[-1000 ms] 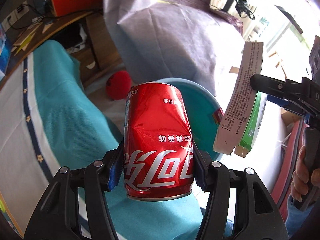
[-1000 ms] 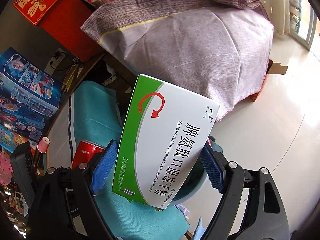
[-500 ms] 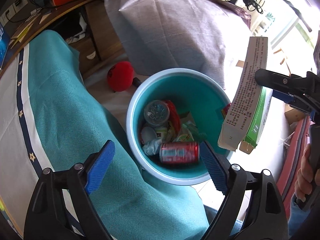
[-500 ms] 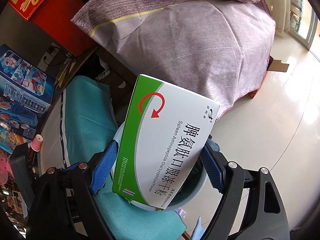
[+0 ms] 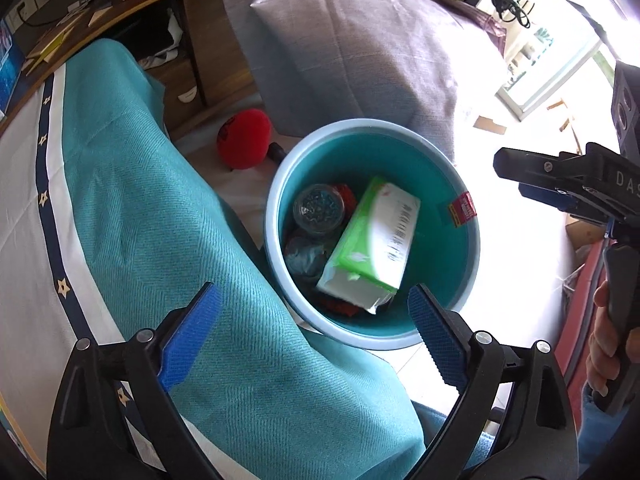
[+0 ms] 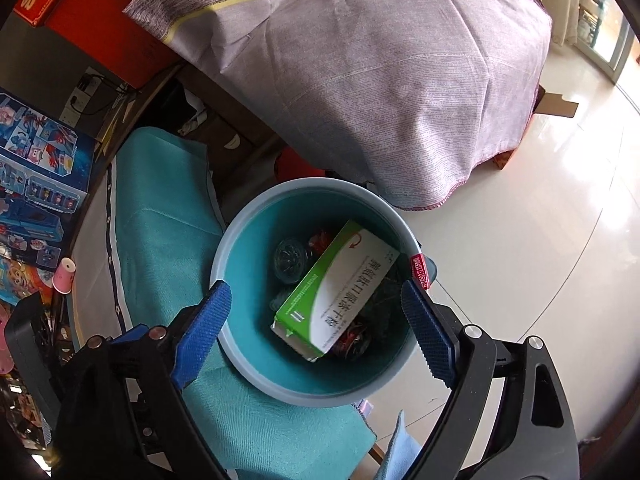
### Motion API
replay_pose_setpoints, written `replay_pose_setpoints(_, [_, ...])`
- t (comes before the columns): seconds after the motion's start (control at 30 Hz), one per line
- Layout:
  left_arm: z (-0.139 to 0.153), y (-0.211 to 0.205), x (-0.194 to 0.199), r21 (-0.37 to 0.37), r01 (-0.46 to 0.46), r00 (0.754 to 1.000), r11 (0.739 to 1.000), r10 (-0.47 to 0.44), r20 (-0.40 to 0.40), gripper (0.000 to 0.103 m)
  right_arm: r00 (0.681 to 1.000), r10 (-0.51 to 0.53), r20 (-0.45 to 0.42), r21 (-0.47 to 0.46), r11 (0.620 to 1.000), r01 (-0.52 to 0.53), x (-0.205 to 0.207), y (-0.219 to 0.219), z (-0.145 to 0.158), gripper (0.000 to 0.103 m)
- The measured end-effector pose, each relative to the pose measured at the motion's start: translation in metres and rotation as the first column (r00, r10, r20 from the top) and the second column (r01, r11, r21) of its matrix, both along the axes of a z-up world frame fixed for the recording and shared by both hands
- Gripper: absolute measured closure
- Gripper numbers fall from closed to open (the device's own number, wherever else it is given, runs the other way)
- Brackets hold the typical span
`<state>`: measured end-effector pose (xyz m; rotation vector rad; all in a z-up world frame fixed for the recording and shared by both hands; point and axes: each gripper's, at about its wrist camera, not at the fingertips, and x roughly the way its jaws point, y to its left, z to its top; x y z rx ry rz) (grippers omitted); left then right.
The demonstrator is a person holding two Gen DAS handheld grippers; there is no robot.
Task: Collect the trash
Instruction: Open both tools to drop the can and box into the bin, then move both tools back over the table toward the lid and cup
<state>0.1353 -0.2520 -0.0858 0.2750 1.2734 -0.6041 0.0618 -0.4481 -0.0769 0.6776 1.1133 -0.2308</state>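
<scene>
A round teal trash bin (image 5: 472, 240) (image 6: 256, 376) stands on the floor beside the table. In it lies a green and white medicine box (image 5: 372, 248) (image 6: 336, 296) on top of other trash: a clear round lid (image 5: 318, 208) (image 6: 289, 258) and a red can (image 6: 352, 342), mostly hidden. My left gripper (image 5: 314, 328) is open and empty above the bin's near rim. My right gripper (image 6: 316, 326) is open and empty right above the bin; it also shows in the left wrist view (image 5: 560, 188).
A teal cloth (image 5: 168, 240) (image 6: 160, 216) drapes over the table edge next to the bin. A red ball (image 5: 244, 144) lies on the floor behind the bin. A purple-covered bulk (image 6: 400, 64) stands beyond. Toy boxes (image 6: 32, 184) and a pink cup (image 6: 64, 276) sit at the left.
My left gripper opened and the red can fell into the bin. Then my right gripper opened and the medicine box dropped into the bin on top of the can.
</scene>
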Motion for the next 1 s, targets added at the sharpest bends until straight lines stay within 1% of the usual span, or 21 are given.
replay_pose_setpoints(0.23, [0.004, 0.015, -0.002, -0.022, -0.024, 1.0, 0.999, 0.024, -0.003, 0.008, 0.999, 0.004, -0.034, -0.006, 1.0, -0.004, -0.001, 0.011, 0.001, 0.02])
replay_pose_setpoints(0.47, [0.012, 0.034, -0.005, -0.048, -0.047, 0.999, 0.998, 0.047, 0.002, 0.008, 0.999, 0.034, -0.036, -0.017, 0.999, -0.034, 0.001, 0.034, 0.011, 0.02])
replay_pose_setpoints(0.5, [0.013, 0.037, -0.006, -0.052, -0.051, 0.999, 0.997, 0.051, 0.005, 0.008, 0.999, 0.04, -0.034, -0.019, 0.999, -0.041, 0.001, 0.038, 0.013, 0.019])
replay_pose_setpoints(0.53, [0.015, 0.041, -0.006, -0.056, -0.056, 0.998, 0.997, 0.057, 0.007, 0.008, 0.998, 0.047, -0.035, -0.023, 0.999, -0.048, 0.002, 0.044, 0.015, 0.015])
replay_pose_setpoints(0.73, [0.023, 0.072, -0.008, -0.082, -0.101, 0.995, 0.991, 0.103, 0.017, 0.007, 0.995, 0.097, -0.038, -0.043, 0.994, -0.099, 0.009, 0.076, 0.024, 0.014])
replay_pose_setpoints(0.83, [0.027, 0.095, -0.008, -0.1, -0.138, 0.99, 0.985, 0.141, 0.019, 0.007, 0.989, 0.142, -0.05, -0.052, 0.988, -0.145, 0.018, 0.097, 0.027, 0.014])
replay_pose_setpoints(0.87, [0.028, 0.101, -0.009, -0.104, -0.149, 0.988, 0.983, 0.152, 0.021, 0.007, 0.985, 0.162, -0.054, -0.048, 0.985, -0.165, 0.021, 0.106, 0.027, 0.013])
replay_pose_setpoints(0.9, [0.029, 0.11, -0.009, -0.107, -0.162, 0.986, 0.981, 0.166, 0.023, 0.007, 0.982, 0.18, -0.058, -0.044, 0.982, -0.183, 0.024, 0.115, 0.027, 0.01])
replay_pose_setpoints(1.0, [0.031, 0.137, -0.009, -0.116, -0.2, 0.978, 0.973, 0.205, 0.027, 0.007, 0.972, 0.23, -0.057, -0.04, 0.972, -0.232, 0.034, 0.142, 0.028, 0.01])
